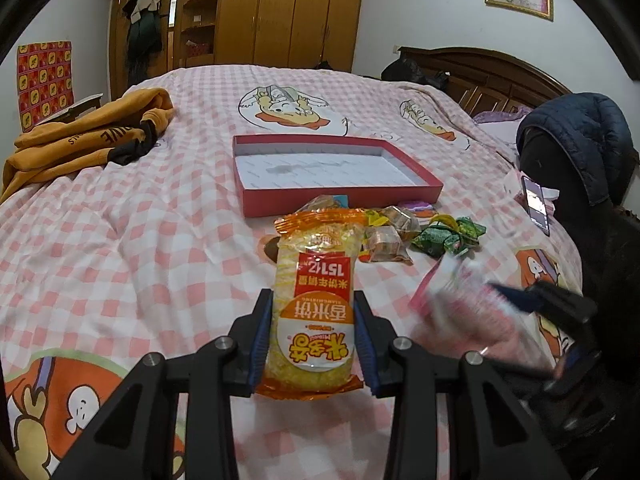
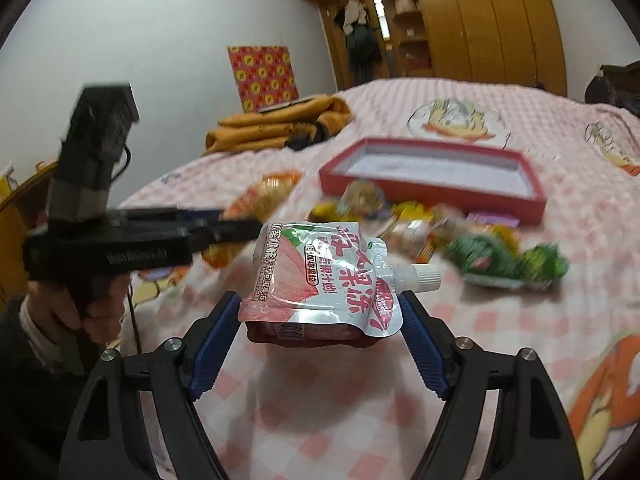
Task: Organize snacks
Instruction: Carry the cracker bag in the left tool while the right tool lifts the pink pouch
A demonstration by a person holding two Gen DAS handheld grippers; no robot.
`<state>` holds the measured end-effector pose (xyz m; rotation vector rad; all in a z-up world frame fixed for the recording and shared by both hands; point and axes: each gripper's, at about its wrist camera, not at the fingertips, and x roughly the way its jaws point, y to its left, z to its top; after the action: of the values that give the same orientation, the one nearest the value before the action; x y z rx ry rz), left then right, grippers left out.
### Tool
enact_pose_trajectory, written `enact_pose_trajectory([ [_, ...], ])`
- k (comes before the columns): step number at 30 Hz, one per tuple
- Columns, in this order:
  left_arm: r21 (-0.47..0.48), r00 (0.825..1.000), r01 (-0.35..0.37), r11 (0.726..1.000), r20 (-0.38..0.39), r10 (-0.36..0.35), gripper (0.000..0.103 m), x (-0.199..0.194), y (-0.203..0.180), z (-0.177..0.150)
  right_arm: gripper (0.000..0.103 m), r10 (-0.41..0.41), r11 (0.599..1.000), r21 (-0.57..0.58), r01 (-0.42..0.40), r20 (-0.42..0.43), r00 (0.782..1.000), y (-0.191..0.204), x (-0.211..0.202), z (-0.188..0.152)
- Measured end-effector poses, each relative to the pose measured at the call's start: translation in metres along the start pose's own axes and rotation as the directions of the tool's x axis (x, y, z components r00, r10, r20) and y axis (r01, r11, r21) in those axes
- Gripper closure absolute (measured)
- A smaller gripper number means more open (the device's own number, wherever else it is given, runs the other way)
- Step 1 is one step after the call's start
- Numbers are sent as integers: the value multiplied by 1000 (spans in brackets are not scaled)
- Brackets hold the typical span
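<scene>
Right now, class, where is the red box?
In the left wrist view, the red box lies open on the checked bedspread, just beyond the snack pile, with the orange garment to its left.

Surface: a bed covered by a pink-checked cartoon sheet.
Centre of frame: an open red box is seen.
Below the box: wrapped snacks are heaped.
Upper left: an orange garment is laid.
Right edge: a phone is seen.

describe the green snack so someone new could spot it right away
Start at the red box on the pink checked bedspread. In front of it lies a loose heap of sweets; the green snack is at its right end. It is the only crinkly green wrapper beside amber ones.
</scene>
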<state>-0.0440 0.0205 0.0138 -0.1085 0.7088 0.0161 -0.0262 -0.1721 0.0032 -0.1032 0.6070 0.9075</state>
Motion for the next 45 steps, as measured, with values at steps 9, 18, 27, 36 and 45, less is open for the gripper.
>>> enact_pose_trajectory([
  [9,-27,1000,5,1000,-16,-5,64,16,-15,27,23,-28,998,61,25,44,999,-37,-12,30],
  [18,-42,999,32,999,7,-32,64,39,-23,71,23,-63,996,74,56,93,994,-83,-6,78],
  [27,-72,998,59,996,28,-57,64,75,-16,113,23,-116,990,88,107,104,988,-121,25,116],
  [36,-81,996,67,994,69,-62,64,121,3,160,23,-206,975,117,190,148,967,-154,82,163],
  [45,-113,995,84,990,55,-79,64,182,19,183,23,-264,958,148,247,107,959,-183,133,166],
])
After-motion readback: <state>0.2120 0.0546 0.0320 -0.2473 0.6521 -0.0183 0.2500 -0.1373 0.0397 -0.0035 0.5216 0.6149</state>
